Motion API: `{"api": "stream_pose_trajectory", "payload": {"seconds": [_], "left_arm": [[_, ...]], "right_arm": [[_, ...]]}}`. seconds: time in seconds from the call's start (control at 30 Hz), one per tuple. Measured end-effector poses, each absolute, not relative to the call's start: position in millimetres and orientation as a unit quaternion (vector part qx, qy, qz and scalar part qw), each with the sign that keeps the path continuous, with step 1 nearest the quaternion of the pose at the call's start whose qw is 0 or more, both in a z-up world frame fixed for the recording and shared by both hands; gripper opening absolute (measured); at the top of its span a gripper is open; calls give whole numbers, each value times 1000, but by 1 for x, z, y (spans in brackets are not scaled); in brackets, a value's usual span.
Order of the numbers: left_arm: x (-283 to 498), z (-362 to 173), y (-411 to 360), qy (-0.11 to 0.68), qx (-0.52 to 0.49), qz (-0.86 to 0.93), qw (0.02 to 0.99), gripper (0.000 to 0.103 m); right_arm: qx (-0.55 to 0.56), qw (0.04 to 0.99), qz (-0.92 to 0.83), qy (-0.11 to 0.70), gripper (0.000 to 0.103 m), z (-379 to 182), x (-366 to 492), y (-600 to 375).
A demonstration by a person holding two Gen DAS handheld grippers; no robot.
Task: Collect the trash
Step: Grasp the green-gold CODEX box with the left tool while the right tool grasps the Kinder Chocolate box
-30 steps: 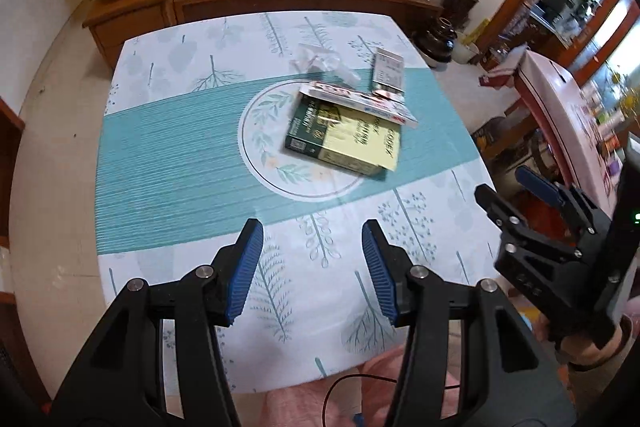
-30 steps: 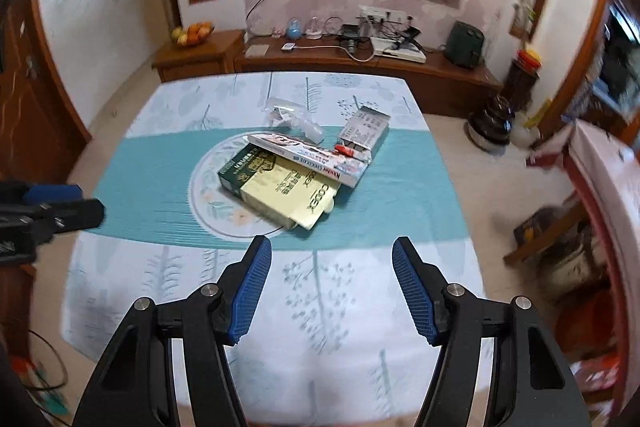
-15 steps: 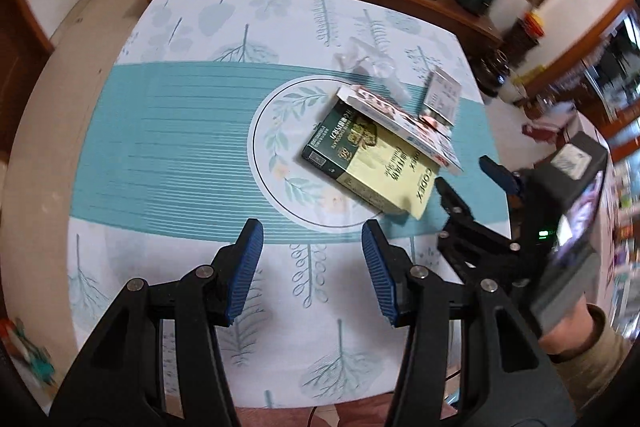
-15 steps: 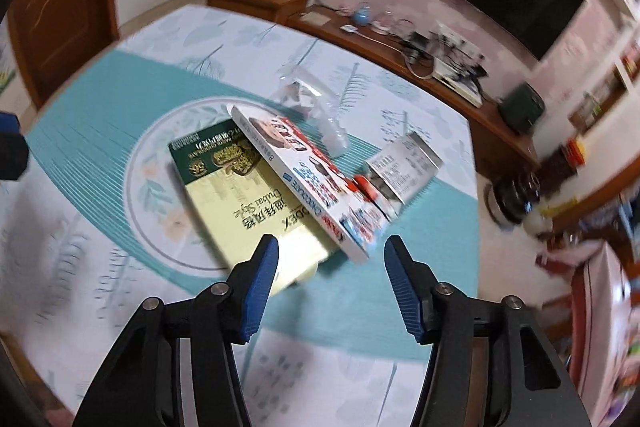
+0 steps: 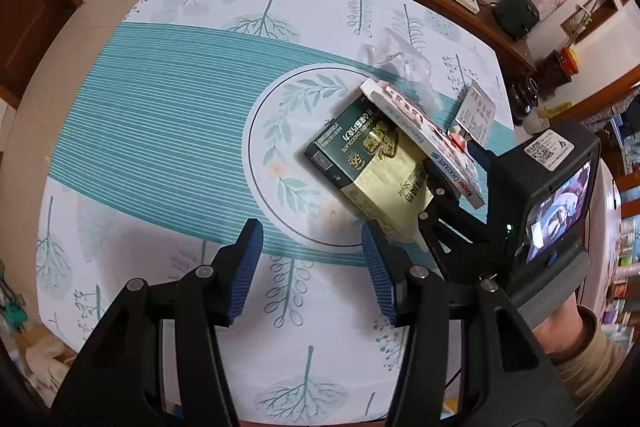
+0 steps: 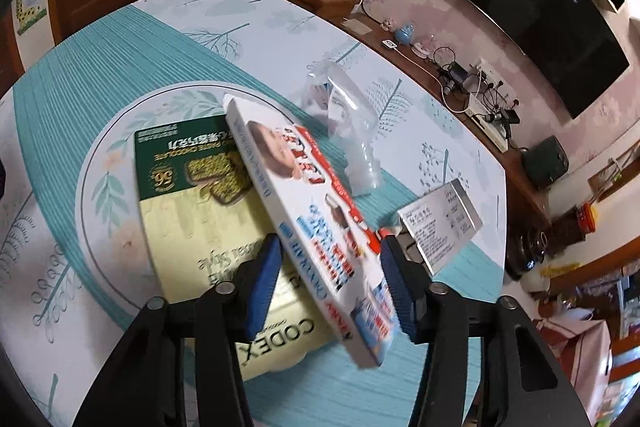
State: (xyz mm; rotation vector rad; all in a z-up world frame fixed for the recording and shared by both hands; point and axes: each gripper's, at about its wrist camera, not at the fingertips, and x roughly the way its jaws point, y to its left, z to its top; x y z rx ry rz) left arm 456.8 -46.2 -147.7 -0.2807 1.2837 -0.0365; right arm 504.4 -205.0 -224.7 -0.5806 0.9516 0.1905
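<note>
A surface (image 5: 168,115) covered with a white cloth printed with leaves and crossed by a teal striped band carries a small heap of empty packaging.

The left hand-held gripper (image 5: 312,267) hangs over the near part of the cloth with its blue pads parted and nothing between them. The trash lies beyond its tips and to their right.

Nearest the middle lies a flat chocolate box (image 6: 188,203), dark green at one end and pale yellow at the other. It bears the number "56", the word "CHOCOLATE" and, at the yellow end, "CODEX".

Resting tilted across that box is a long white Kinder chocolate box (image 6: 320,211) with red and blue printing; "Kinder CHOCOLATE" can be read along its side from the left wrist view.

Behind it sits a crumpled clear plastic bag (image 6: 348,123).

Further right lies a small white carton (image 6: 440,227) covered in fine print too small to read.

The right hand-held gripper (image 6: 332,283) straddles the near end of the Kinder box, one blue pad on each side. Its jaws are closing, and a narrow gap shows at the left pad, so the box is not yet clamped.
</note>
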Motion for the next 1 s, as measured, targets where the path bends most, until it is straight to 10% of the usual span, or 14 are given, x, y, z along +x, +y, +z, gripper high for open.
{"api": "stream_pose_trajectory", "payload": {"seconds": [0.27, 1.0], "left_arm": [[467, -145, -53, 590, -142, -11, 795, 48], [484, -150, -68, 595, -138, -17, 792, 48]], "right_arm": [[-277, 834, 107, 465, 26, -228, 524, -212], [27, 786, 178, 592, 12, -200, 561, -284]]}}
